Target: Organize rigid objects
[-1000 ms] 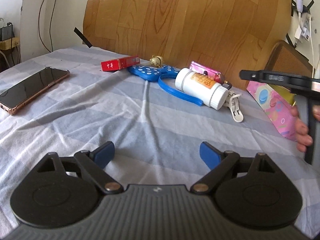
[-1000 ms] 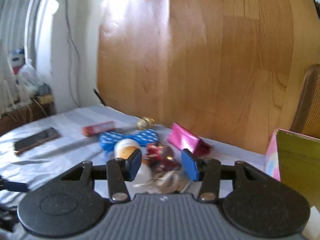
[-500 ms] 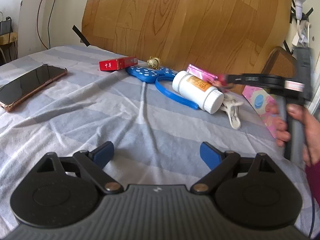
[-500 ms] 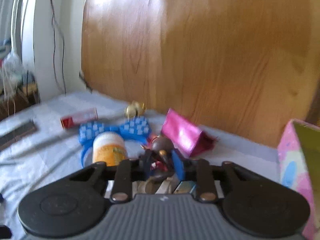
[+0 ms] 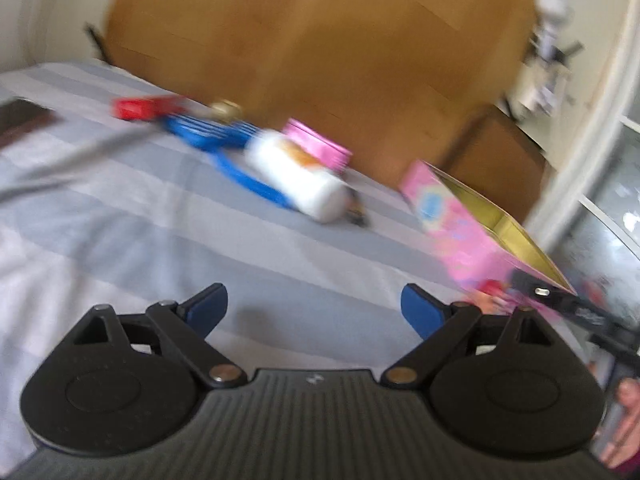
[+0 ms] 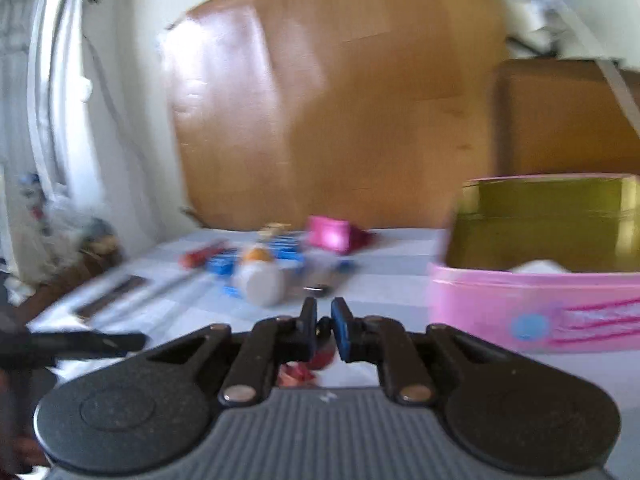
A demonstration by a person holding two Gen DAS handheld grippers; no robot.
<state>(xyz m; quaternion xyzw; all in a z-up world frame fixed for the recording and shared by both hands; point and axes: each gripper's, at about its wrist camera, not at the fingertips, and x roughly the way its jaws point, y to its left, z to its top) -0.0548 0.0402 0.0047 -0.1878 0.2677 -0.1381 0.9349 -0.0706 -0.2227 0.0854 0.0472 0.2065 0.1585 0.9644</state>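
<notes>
Right gripper (image 6: 323, 320) clamped on small red trinket (image 6: 320, 356), beside pink tin (image 6: 532, 308). Left gripper (image 5: 314, 308) jaws wide apart, empty, over striped sheet (image 5: 160, 220).

- You work over a bed sheet (image 5: 168, 216) striped grey and white.
- Behind it a wood-grain board (image 5: 320, 52) leans on a pale wall (image 6: 132, 92).
- A window frame (image 5: 596, 148) stands bright at your right.

- Motion blur smeared the white bottle (image 5: 298, 178) and blue headband (image 5: 240, 168).
- The right gripper (image 6: 324, 322) largely hid a small red item (image 6: 320, 356).
- The frame edge cropped the pink box (image 6: 532, 312).
</notes>
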